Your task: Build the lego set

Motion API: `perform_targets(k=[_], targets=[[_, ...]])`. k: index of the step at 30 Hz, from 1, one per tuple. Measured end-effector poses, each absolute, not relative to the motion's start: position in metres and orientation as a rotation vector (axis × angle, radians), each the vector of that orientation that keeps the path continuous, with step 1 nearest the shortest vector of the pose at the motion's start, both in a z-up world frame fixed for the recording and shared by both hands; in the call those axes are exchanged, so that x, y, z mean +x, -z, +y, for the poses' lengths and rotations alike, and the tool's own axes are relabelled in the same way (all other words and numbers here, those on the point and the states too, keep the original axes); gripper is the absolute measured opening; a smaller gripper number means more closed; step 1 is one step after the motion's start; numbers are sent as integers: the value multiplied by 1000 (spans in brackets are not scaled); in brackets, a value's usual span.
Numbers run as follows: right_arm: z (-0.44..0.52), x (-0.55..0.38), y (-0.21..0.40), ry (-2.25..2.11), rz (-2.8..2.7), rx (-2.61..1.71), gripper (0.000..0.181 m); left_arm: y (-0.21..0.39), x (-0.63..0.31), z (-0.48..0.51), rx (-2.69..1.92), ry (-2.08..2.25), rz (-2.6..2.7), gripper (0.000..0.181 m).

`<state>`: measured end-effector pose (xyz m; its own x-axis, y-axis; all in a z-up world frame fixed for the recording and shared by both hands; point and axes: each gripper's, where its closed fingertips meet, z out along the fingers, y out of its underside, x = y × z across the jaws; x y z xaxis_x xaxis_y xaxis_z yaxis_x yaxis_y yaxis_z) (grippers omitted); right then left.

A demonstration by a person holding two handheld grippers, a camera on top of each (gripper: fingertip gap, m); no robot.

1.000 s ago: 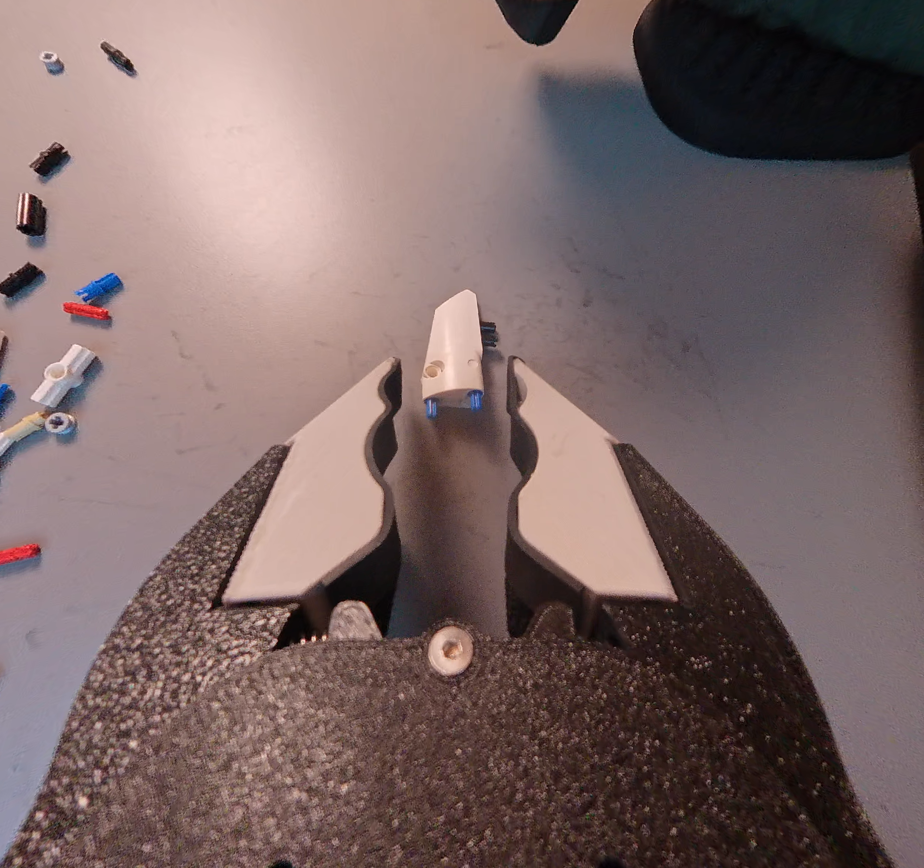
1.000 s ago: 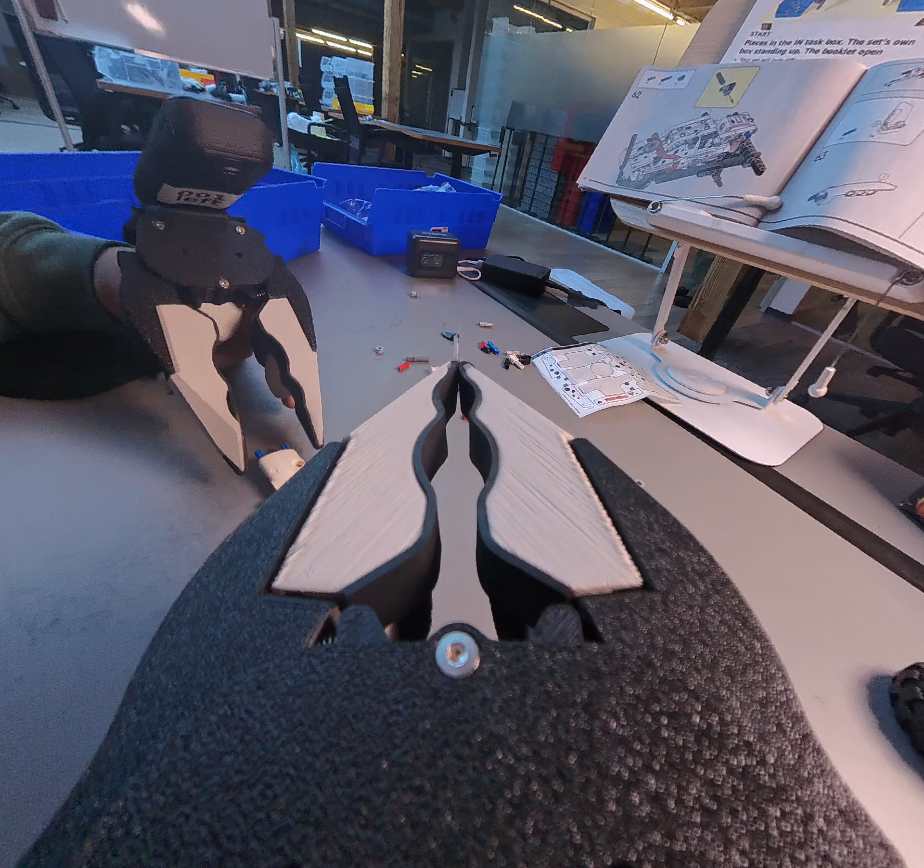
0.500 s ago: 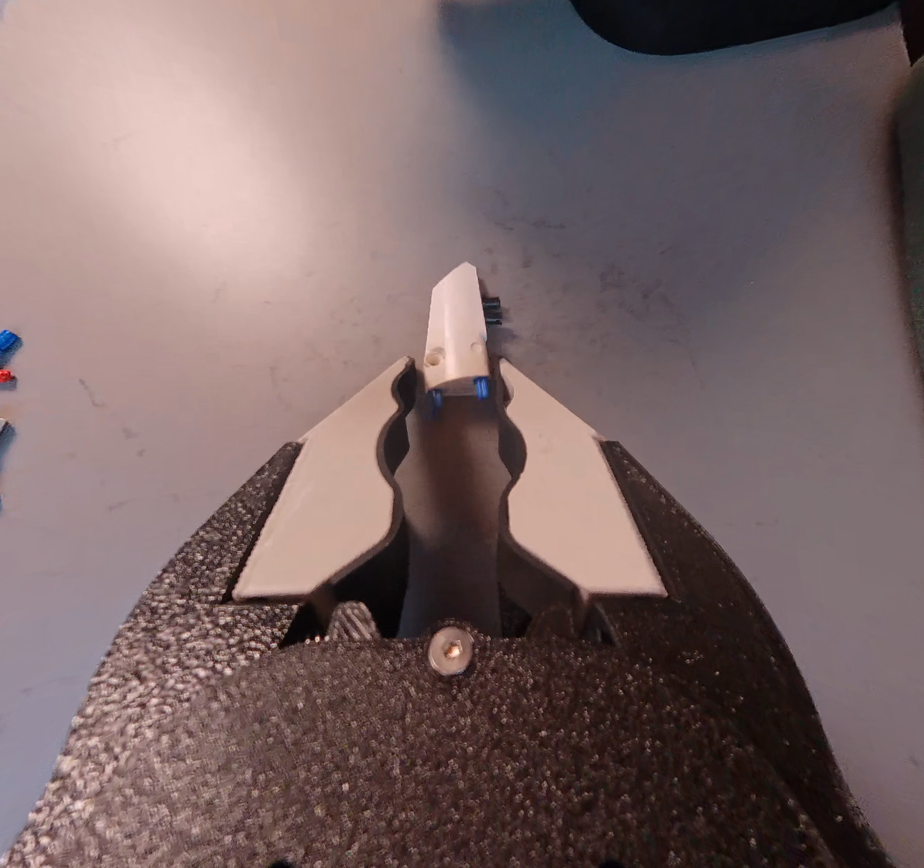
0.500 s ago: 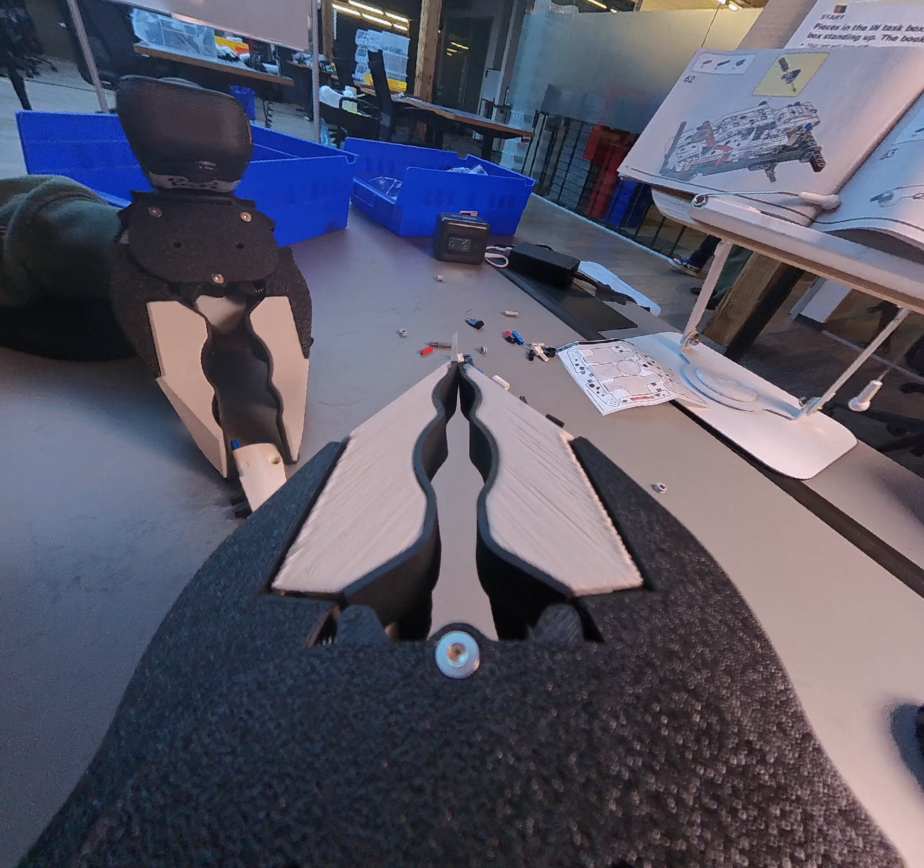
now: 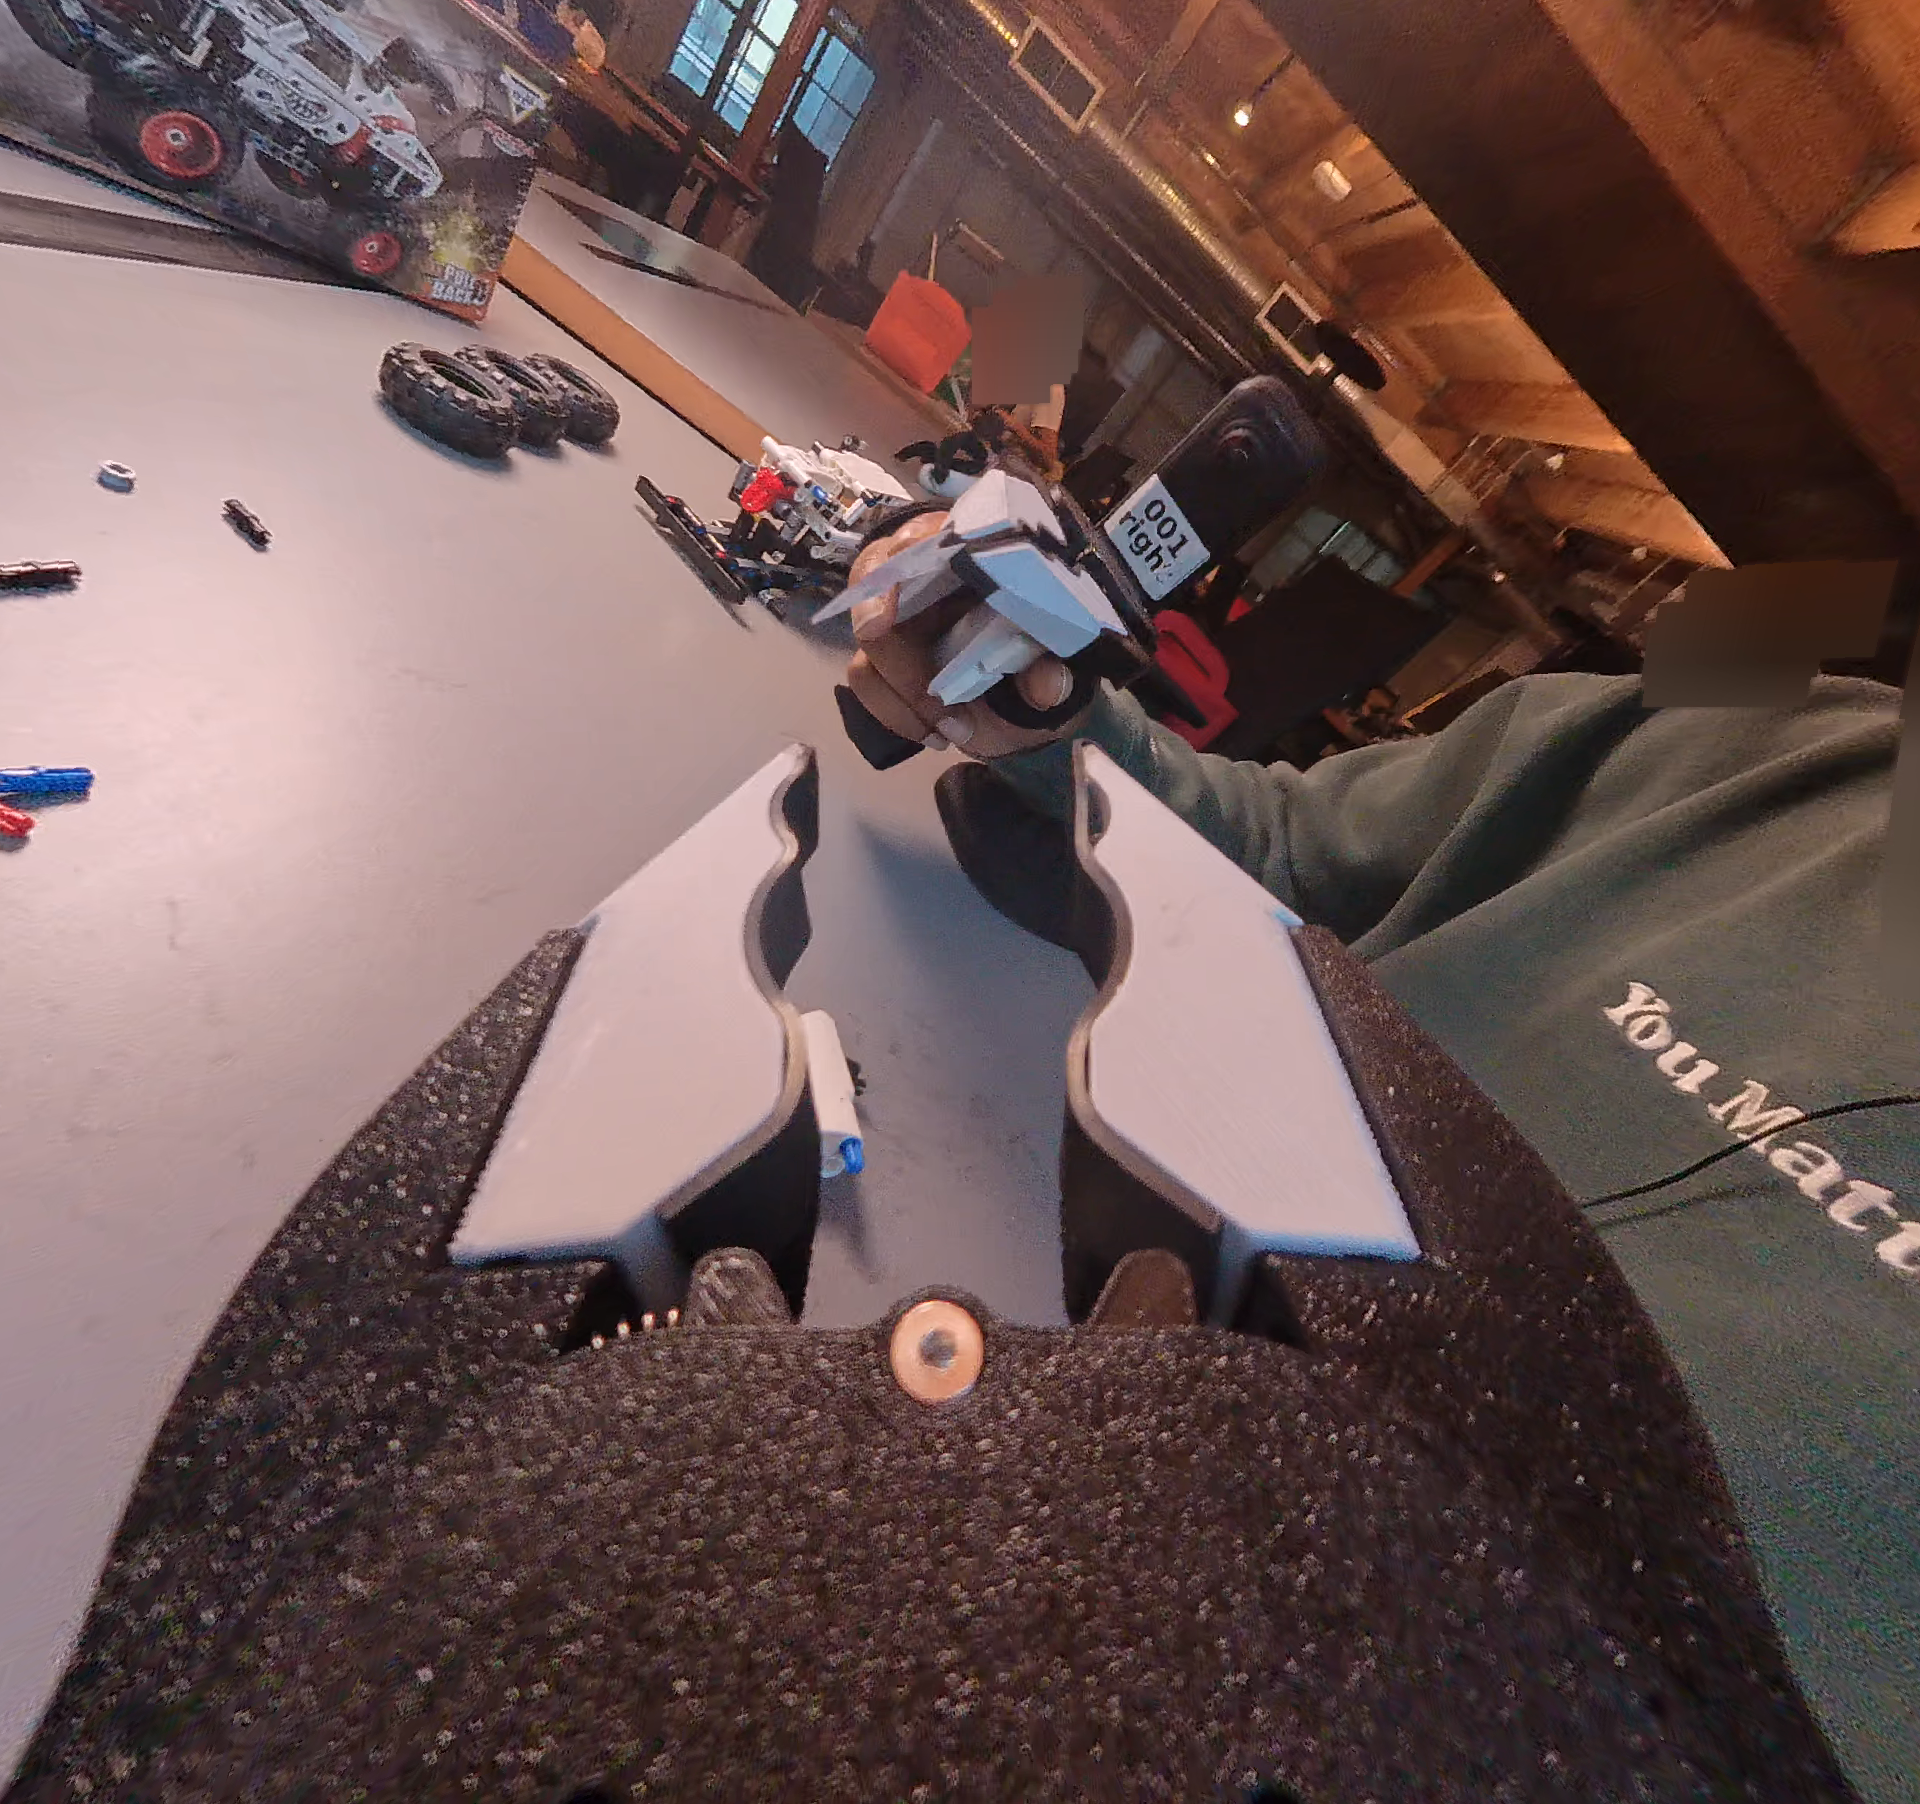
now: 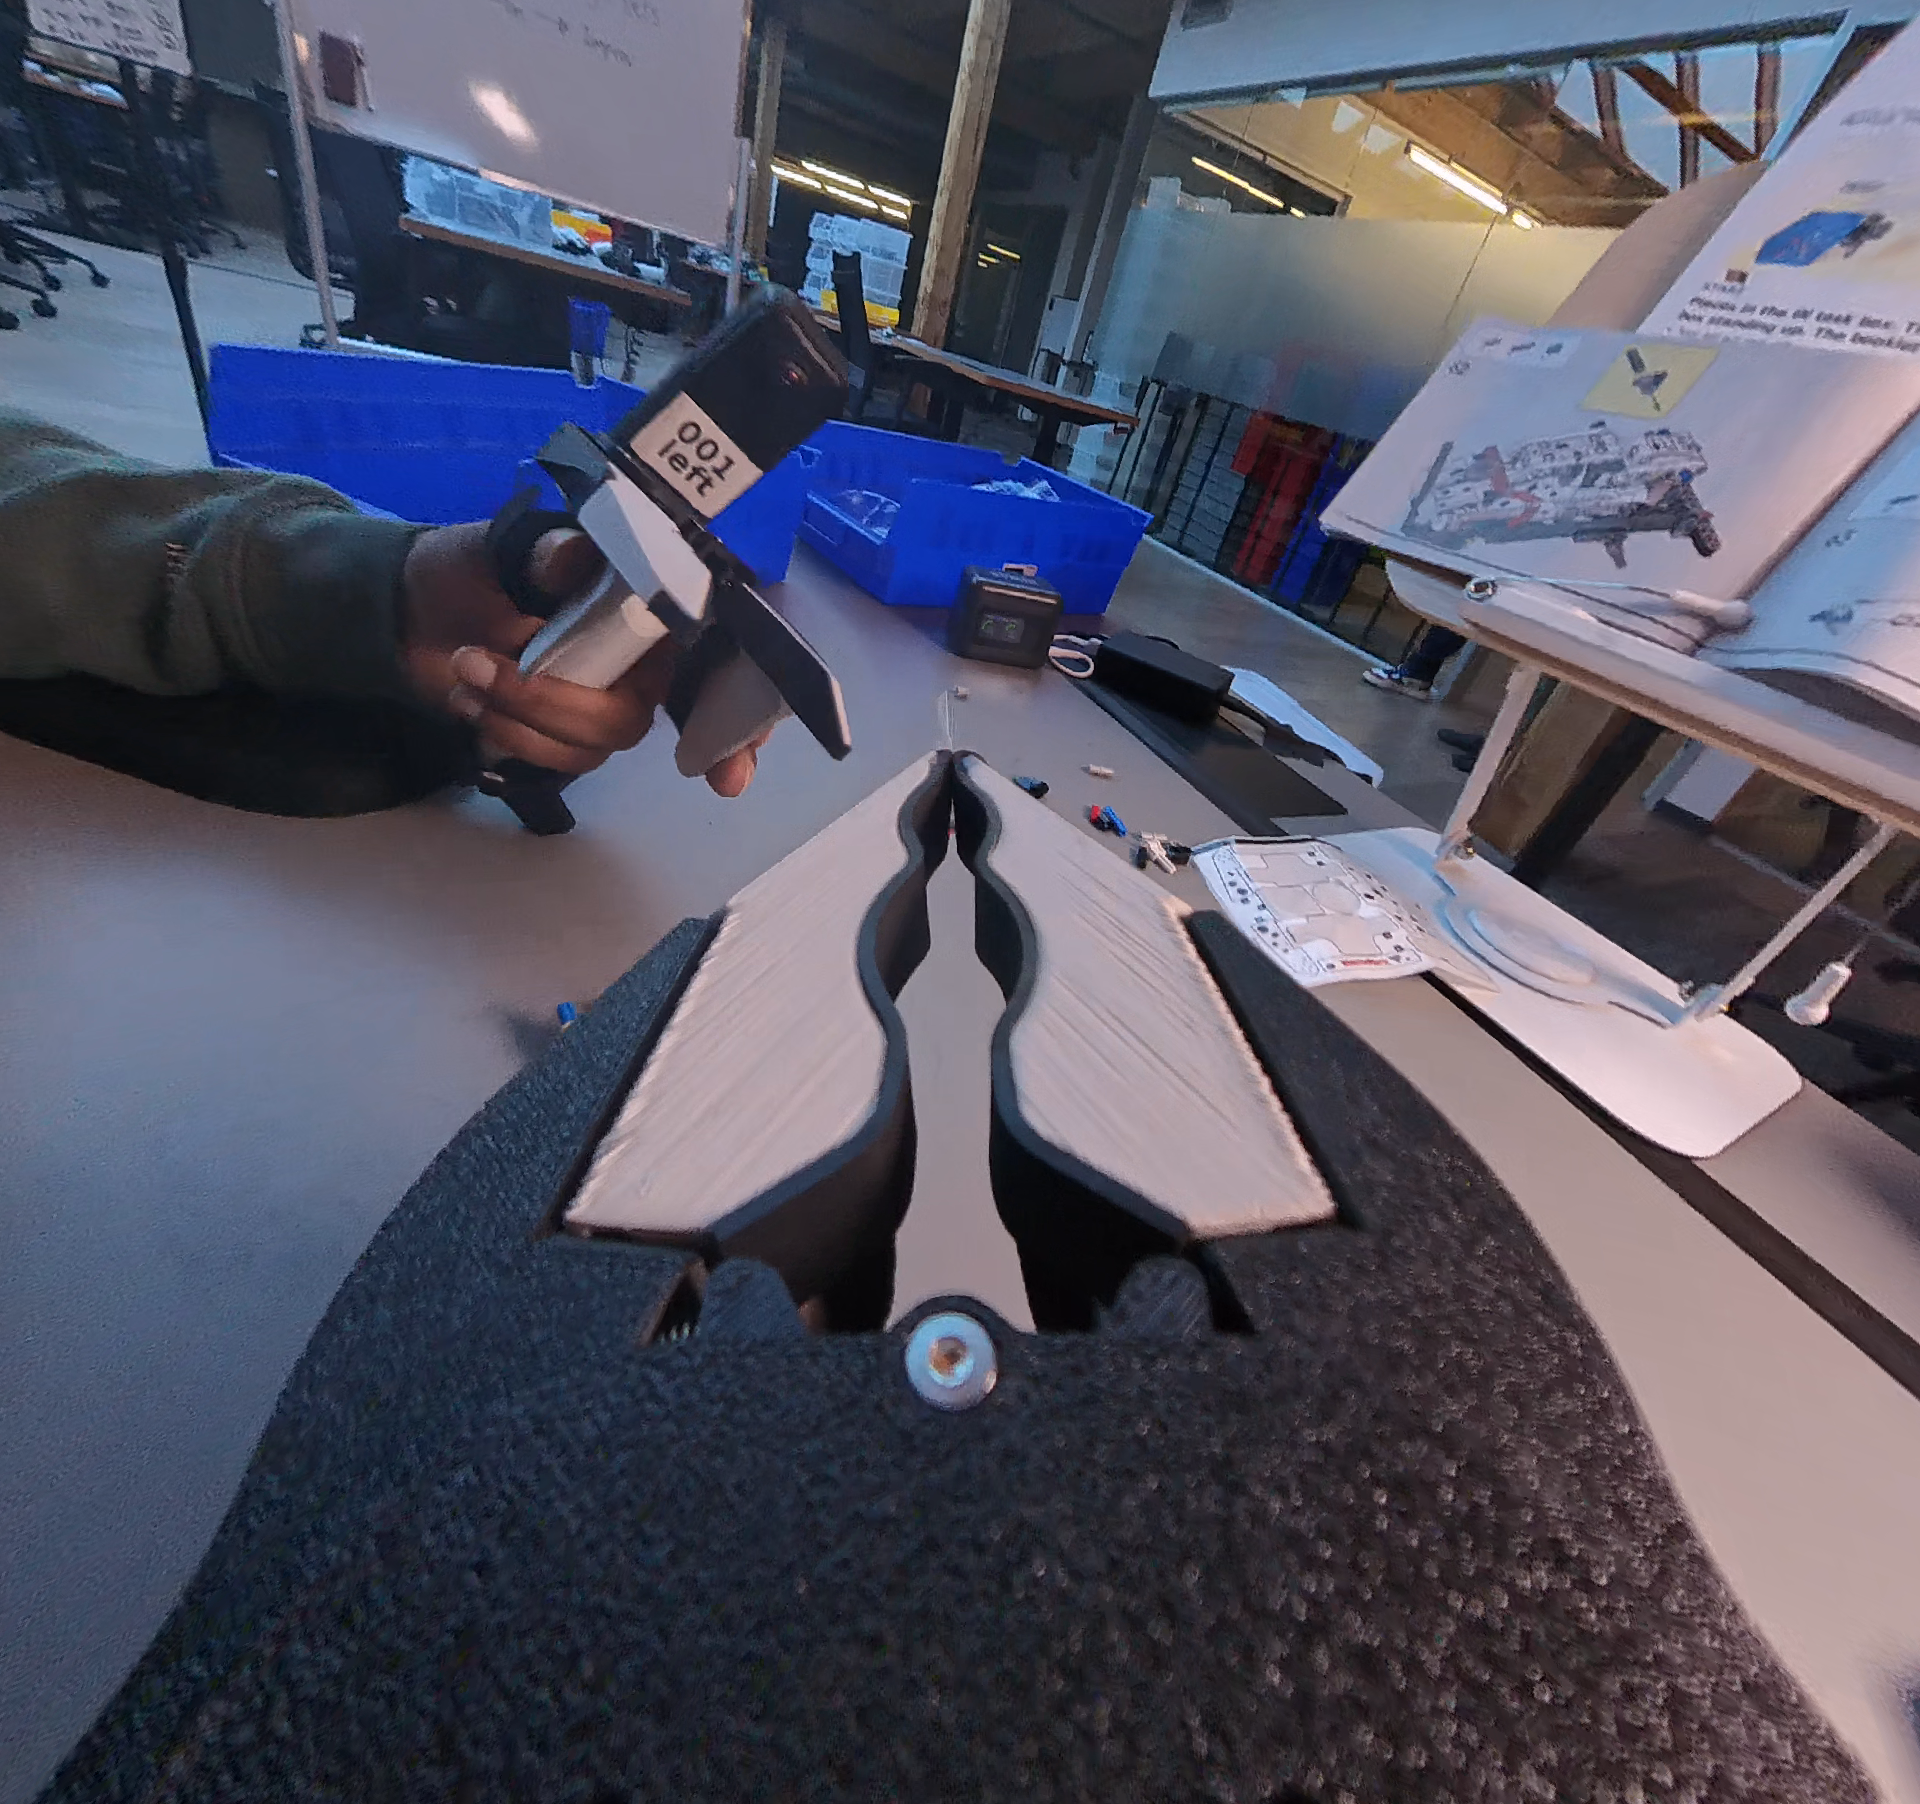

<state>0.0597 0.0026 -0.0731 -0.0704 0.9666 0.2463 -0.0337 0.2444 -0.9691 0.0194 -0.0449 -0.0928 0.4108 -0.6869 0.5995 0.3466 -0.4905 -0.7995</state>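
Left wrist view: left gripper gapes wide above white panel piece on table; right gripper pinched closed, empty

Matt smooth grey table, glossy white plastic piece, rough speckled black gripper housing.

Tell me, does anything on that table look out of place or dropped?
One thing: a small white piece with blue pins lies loose on the table beneath the left gripper, whose jaws are open and hold nothing. Small parts lie scattered at the left, as mid-build clutter; nothing looks broken.
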Motion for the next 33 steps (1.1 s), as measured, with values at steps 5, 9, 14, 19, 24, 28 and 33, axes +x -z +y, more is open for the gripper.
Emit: perform_targets(k=[5, 9, 14, 19, 24, 28, 33], targets=[[-17, 63, 62, -1048, -1383, -833, 0, 88, 26, -48, -1617, 1401, 282, 41], [-29, 63, 62, -991, -1421, -741, 0, 83, 31, -50, -1579, 1539, 226, 33], [-38, 62, 64, -888, -1454, -663, 0, 78, 32, -52, -1529, 1698, 156, 27], [-38, 61, 64, -854, -1450, -653, 0, 83, 33, -51, -1543, 1766, 104, 26], [-32, 63, 57, -833, -1395, -662, 0, 85, 35, -51, -1536, 1828, 58, 27], [-33, 62, 55, -801, -1385, -650, 0, 75, 41, -54, -1483, 1898, 47, 27], [-38, 56, 65, -729, -1426, -625, 0, 76, 40, -51, -1481, 1883, 23, 26]])
